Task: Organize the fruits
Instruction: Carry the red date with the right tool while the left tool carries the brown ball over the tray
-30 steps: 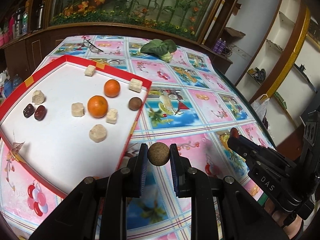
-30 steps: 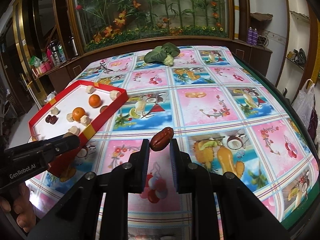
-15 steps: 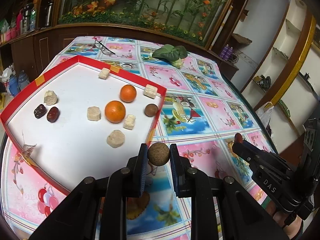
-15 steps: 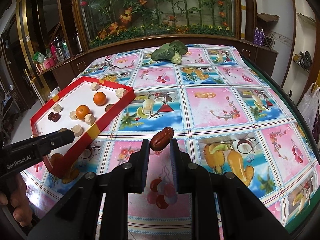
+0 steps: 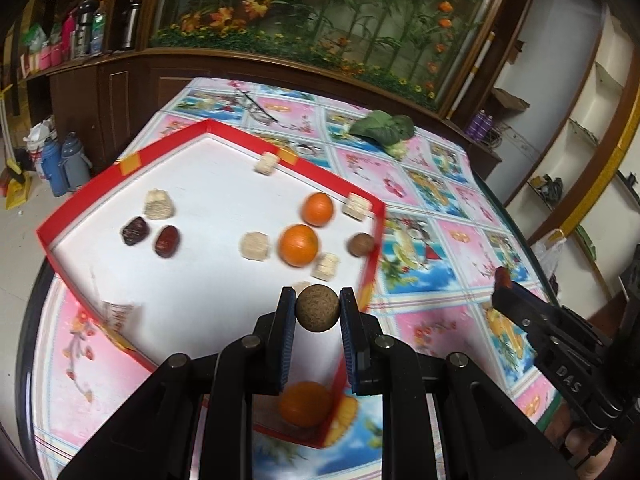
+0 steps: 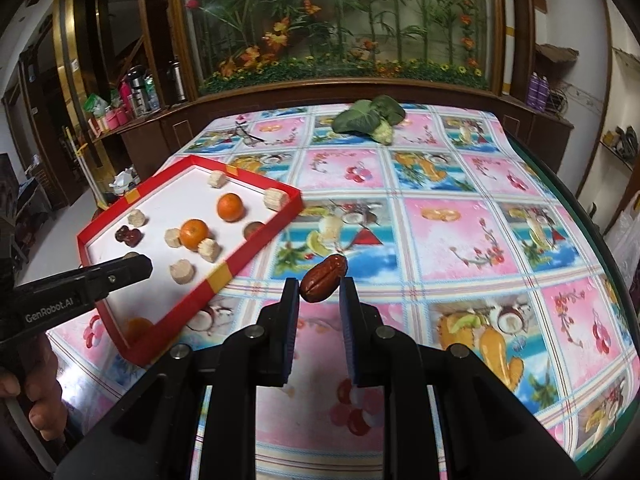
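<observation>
While both grippers carry fruit, the left gripper is the one nearer its goal: its jaws are clamped on a small round brown fruit, rough-skinned like a longan, and it hangs above the white floor of the red-walled tray, just inside the tray's right wall. The right gripper is closed on a red date, pinched near one end, with the date's long axis slanting up to the right across the jaws. It is over the patterned cloth of the bench, and the tray lies to its left, near but not under it.

The coming move turns on this: the tray is below and ahead of the left gripper, so a release there should land the brown fruit inside, close to another brown fruit by the wall. The right gripper would need to travel left over the wall first; two dates already lie together at the tray's far left side, the likely place for its load, though that is a guess.

The left wrist view shows an orange under the jaws, in the tray's near corner, which the right wrist view shows only partly. The right wrist view shows a person's hand on the left gripper's handle. A leafy green vegetable lies at the bench's far side, well apart.
</observation>
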